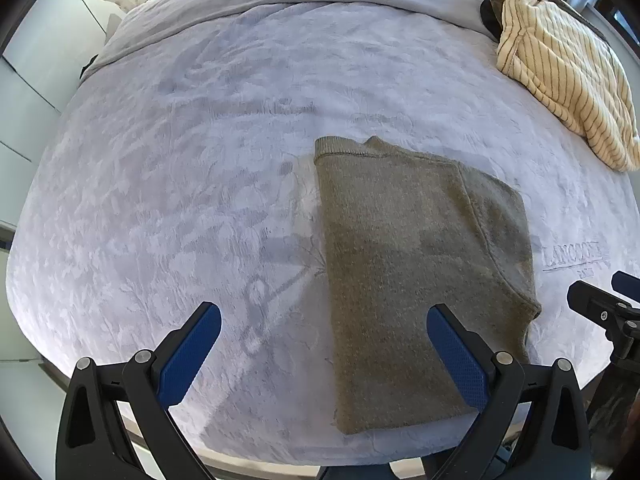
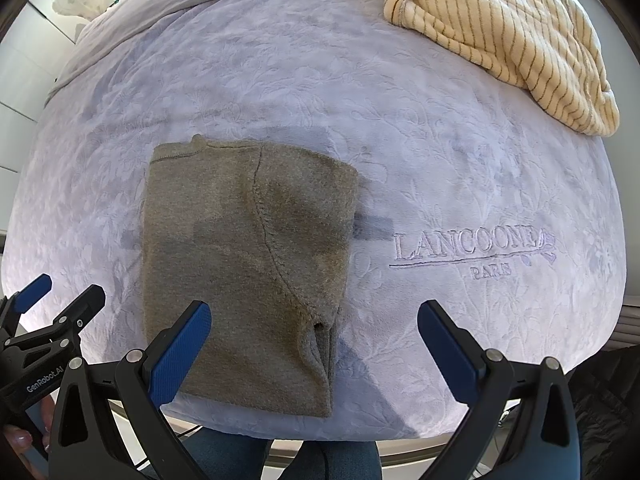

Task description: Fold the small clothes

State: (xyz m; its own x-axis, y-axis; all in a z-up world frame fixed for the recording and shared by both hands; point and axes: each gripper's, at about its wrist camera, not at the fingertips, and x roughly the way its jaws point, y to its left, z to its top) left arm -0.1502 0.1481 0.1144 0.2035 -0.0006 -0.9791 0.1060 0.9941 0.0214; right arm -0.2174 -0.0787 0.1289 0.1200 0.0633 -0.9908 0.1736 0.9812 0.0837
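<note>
So the olive-grey knit sweater (image 2: 248, 264) is lying folded into a long rectangle near the front edge of the pale lavender embossed bed cover (image 2: 460, 168), with a cream striped fleece garment (image 2: 516, 36) bunched up far right. Biggest risk I see: the folded-over right panel looks loose at its near corner, so grabbing only the top layer would probably drag it open and wreck the fold. The plush cover could also get pinched along with it. Left tool (image 1: 324, 354) and right tool (image 2: 314, 350) both hover low at the near hem, fingers spread wide, holding nothing, angled forward over the bed.
</note>
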